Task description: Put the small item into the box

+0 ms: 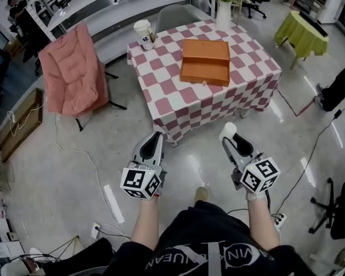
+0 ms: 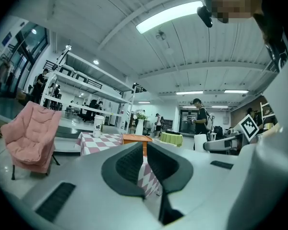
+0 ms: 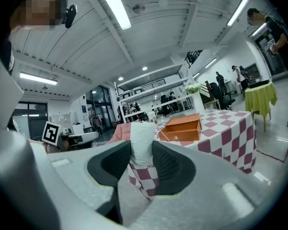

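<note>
An open orange box (image 1: 204, 61) lies on a table with a red-and-white checked cloth (image 1: 178, 99), well ahead of both grippers. My right gripper (image 1: 230, 135) is shut on a small white cylinder (image 1: 228, 130), held over the floor short of the table's near edge. In the right gripper view the white item (image 3: 141, 139) stands upright between the pads, with the box (image 3: 182, 128) beyond it. My left gripper (image 1: 154, 141) hangs level with the right one, jaws together and empty. Its own view shows the box (image 2: 137, 138) far off past the gripper (image 2: 145, 163).
A paper cup (image 1: 142, 34) and a white vase of flowers (image 1: 223, 10) stand at the table's far side. A pink padded chair (image 1: 75, 73) is to the left and a green-covered table (image 1: 302, 33) at the back right. Cables cross the floor (image 1: 75, 151); a person's leg (image 1: 336, 88) shows at right.
</note>
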